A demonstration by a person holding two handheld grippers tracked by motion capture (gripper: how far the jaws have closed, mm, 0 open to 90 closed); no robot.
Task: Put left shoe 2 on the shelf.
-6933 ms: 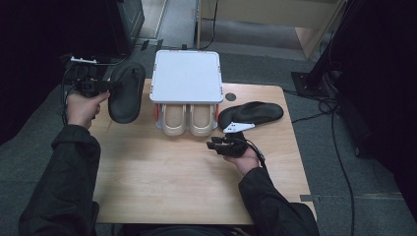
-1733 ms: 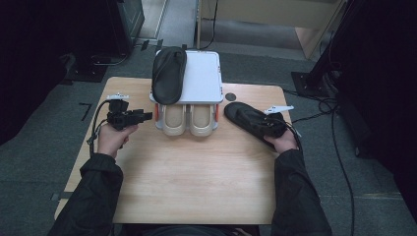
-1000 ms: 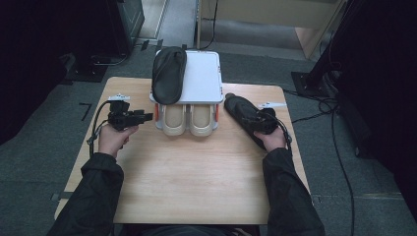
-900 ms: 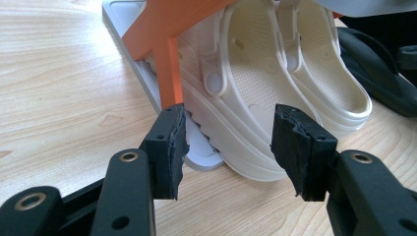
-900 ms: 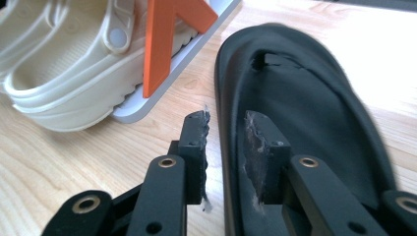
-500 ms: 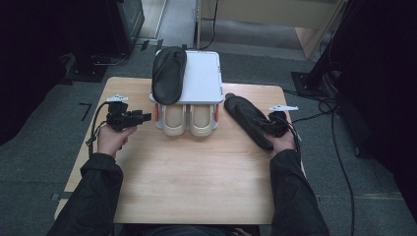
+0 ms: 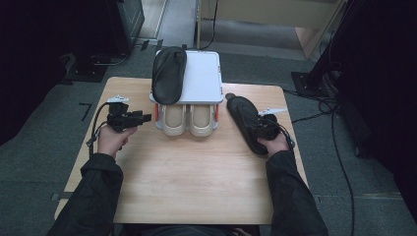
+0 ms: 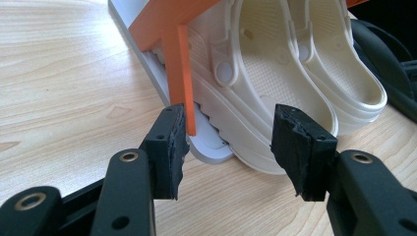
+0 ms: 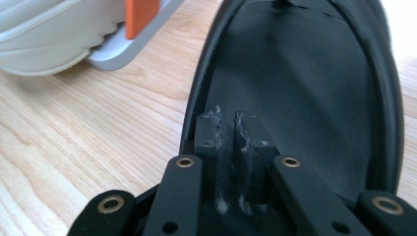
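The right gripper point(image 7: 263, 127) has just been closing and pinches the black slipper point(image 7: 244, 120) near the table's right edge; lift it level. The left gripper point(image 8: 228, 147) waits with jaws spread beside the rack point(image 7: 206, 83).

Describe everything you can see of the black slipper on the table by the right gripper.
The black slipper is a soft, matte, closed-toe slip-on with a smooth dark insole and a raised rim. It lies sole-down on the wooden table, right of the shoe rack, toe pointing away. The right gripper has just closed its jaws on the rim at the heel end.
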